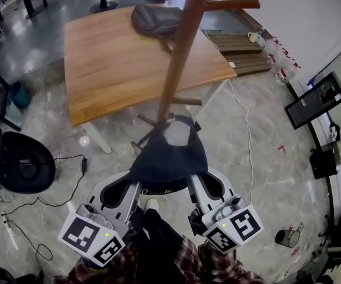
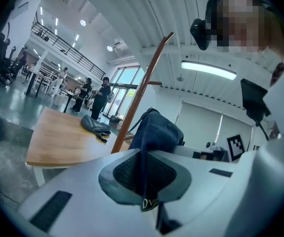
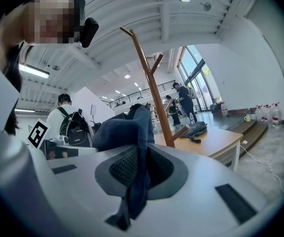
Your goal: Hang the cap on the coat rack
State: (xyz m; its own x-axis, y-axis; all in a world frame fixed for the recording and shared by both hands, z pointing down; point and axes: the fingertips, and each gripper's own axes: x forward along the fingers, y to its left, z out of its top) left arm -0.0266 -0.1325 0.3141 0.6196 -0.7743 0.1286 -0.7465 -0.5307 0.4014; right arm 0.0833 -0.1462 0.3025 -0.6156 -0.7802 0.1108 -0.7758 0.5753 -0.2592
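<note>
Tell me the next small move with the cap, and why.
Probably raise both tools together, carrying the cap up toward a peg. The left tool and right tool are each shut on the cap's edge. The cap hangs between them close to the pole, not yet on any peg, and the forked pegs stand above it.

I am in a big, open work hall, like an office mixed with a lab. The roof is very high, with long white strip lights [image 2: 208, 69] and a black-railed upper walkway [image 2: 58, 43]. There are tall glass windows [image 2: 127, 83]. People [image 2: 101, 97] stand far off by desks. Near me is a large square wooden table [image 1: 123, 64] on a grey stone floor [image 1: 259, 176]. A long white cable [image 1: 245, 123] trails over the floor, and a black flat screen [image 1: 315, 99] sits by the white wall.
</note>
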